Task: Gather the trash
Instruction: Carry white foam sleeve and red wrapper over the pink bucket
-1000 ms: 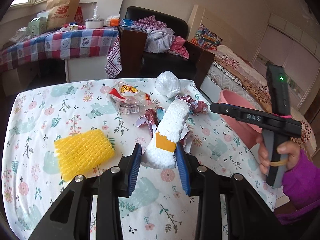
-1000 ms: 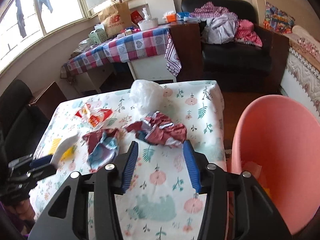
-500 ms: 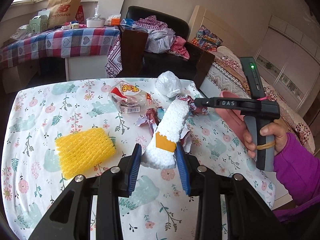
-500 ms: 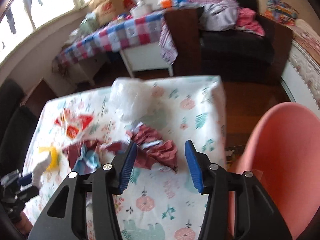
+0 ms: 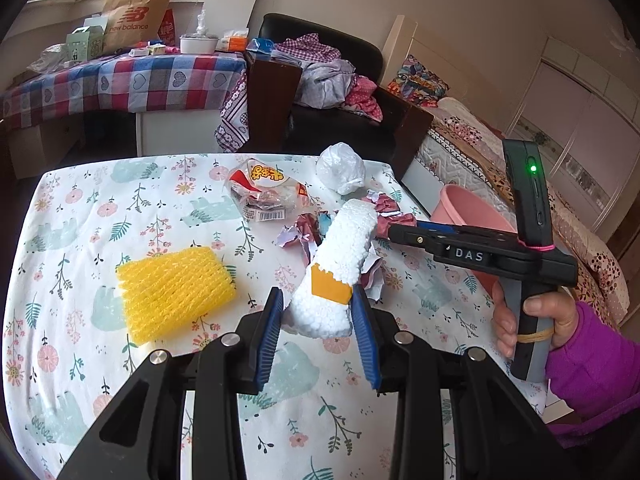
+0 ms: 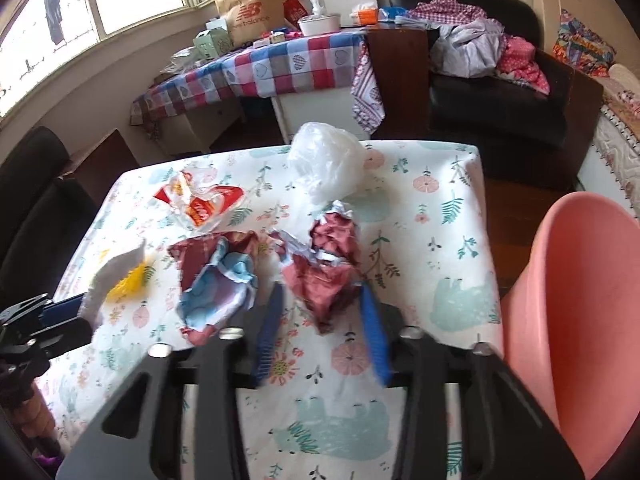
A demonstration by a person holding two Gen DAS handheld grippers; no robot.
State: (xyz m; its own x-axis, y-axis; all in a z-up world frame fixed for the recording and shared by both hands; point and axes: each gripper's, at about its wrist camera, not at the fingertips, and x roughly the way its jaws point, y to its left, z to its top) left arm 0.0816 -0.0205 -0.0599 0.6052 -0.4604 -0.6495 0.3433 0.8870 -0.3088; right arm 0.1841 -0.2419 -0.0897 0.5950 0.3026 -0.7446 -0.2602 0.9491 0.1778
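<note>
Crumpled maroon wrapper (image 6: 334, 276) between closing right tool (image 6: 320, 312); left tool (image 5: 318, 320) clamps bumpy white foam sleeve (image 5: 340, 268).

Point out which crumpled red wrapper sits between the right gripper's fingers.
The all-red crumpled wrapper, nearer the pink bin; the other wrapper shows a light-blue lining.

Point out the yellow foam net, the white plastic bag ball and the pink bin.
yellow foam net (image 5: 174, 291): left wrist view, middle of its ribbed top.
white plastic bag ball (image 6: 326, 164): right wrist view, centre of the crumpled ball.
pink bin (image 6: 580, 320): right wrist view, inner wall.
</note>
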